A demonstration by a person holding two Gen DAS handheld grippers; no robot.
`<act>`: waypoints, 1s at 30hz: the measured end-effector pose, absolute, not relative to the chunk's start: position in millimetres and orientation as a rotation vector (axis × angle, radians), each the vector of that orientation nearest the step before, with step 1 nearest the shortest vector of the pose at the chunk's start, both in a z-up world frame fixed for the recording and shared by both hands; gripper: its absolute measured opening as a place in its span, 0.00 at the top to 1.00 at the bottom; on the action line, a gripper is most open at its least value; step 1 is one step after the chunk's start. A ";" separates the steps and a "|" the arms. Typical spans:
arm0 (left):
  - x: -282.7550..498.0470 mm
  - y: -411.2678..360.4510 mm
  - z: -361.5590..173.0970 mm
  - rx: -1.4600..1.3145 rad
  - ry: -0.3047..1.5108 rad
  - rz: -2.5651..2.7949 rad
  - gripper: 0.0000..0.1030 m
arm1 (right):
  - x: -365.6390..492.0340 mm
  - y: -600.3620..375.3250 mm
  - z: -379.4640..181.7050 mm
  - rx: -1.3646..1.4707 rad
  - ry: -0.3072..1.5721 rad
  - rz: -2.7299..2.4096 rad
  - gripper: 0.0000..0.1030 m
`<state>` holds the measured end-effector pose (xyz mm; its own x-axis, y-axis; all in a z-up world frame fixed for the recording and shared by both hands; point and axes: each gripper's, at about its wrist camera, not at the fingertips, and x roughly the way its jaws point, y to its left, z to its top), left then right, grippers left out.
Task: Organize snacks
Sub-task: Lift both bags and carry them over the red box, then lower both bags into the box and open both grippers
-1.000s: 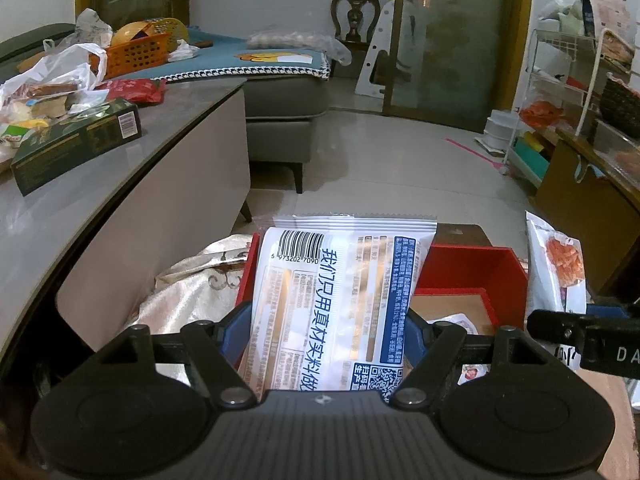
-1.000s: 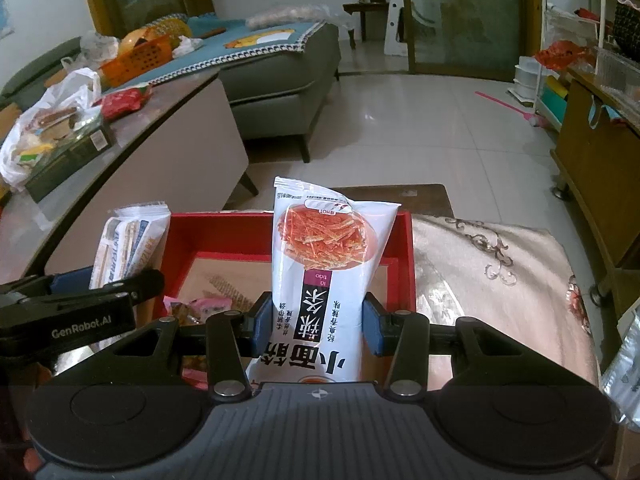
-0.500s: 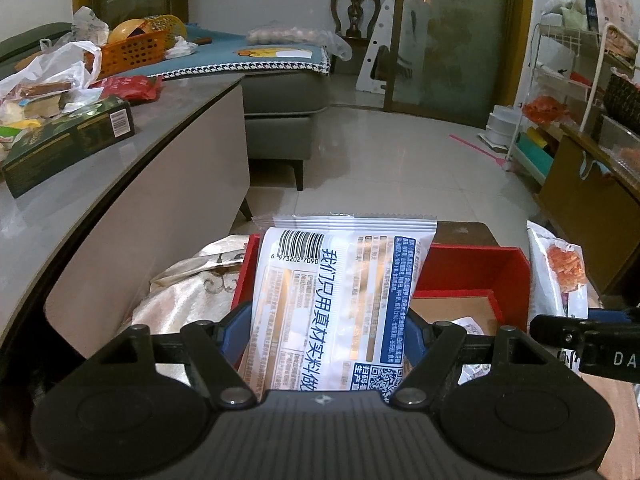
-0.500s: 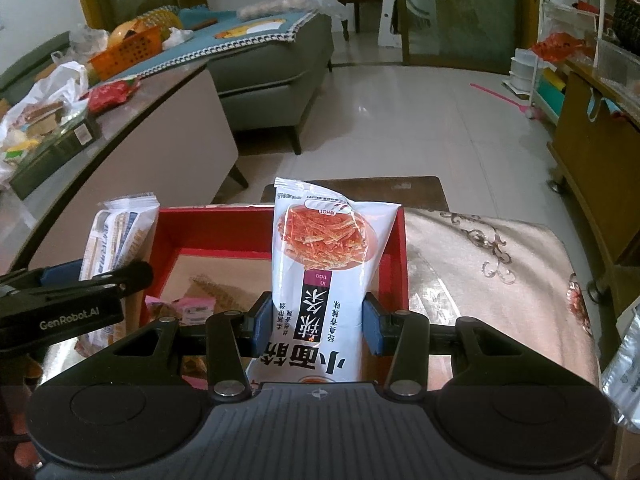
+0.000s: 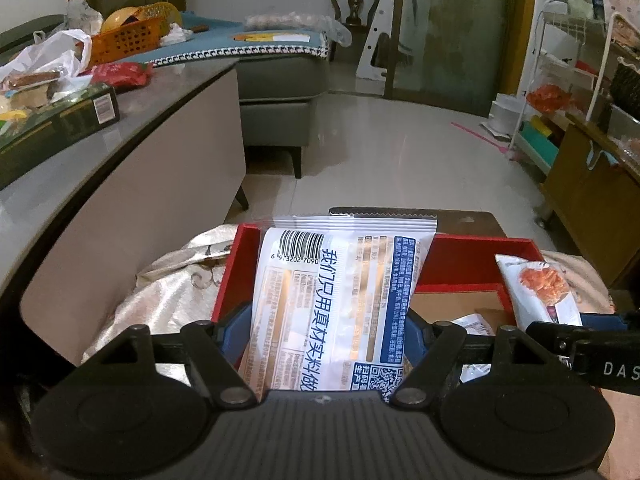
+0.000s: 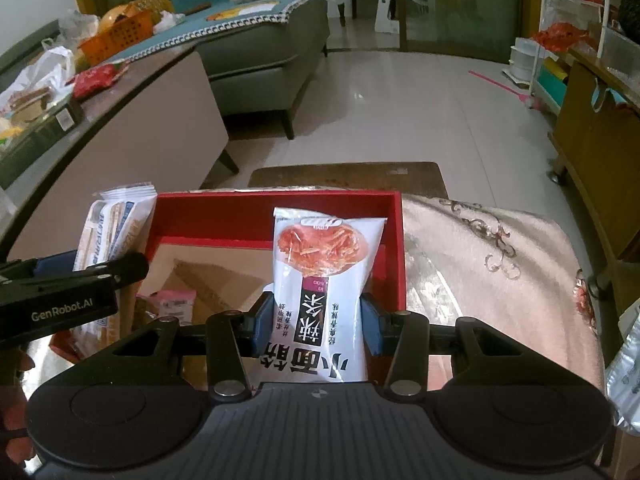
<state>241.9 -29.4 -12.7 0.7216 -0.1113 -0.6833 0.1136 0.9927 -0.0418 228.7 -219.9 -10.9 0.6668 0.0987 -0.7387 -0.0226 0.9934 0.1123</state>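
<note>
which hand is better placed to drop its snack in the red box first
Right, likely. The right gripper holds the orange noodle packet over the red box interior; the left gripper's white packet sits at the box's left wall.

Both grippers match: the left gripper (image 5: 332,330) and the right gripper (image 6: 316,318) have black linkage arms, silver pivot screws, blue finger pads (image 6: 262,320). Ribbed grey housing fills lower frame. White "GenRobot.AI" lettering at left edge of right view.

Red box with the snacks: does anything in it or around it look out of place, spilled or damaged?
Nothing looks spilled or damaged. The red cardboard box sits squarely on the beige embroidered cloth. A small pink snack packet lies loose on its floor. The two white snack bags are held upright in the tongs above it, both intact.
</note>
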 end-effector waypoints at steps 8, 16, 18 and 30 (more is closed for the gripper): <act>256.4 -34.8 -31.4 0.016 0.800 -0.111 0.34 | 246.0 -220.3 -29.2 0.085 0.879 0.056 0.48; 265.2 -39.9 -46.3 0.052 0.828 -0.094 0.34 | 259.1 -215.2 -44.0 0.067 0.895 0.066 0.48; 265.0 -40.1 -47.6 0.062 0.825 -0.092 0.34 | 261.2 -214.0 -44.7 0.063 0.894 0.070 0.48; 265.9 -42.4 -44.4 0.105 0.819 -0.097 0.25 | 263.9 -212.1 -44.3 0.049 0.896 0.077 0.40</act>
<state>265.9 -42.4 -44.4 0.6790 -0.0461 -0.7327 0.1270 0.9903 0.0554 263.9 -212.1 -44.3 0.6219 0.0875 -0.7782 -0.0468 0.9961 0.0746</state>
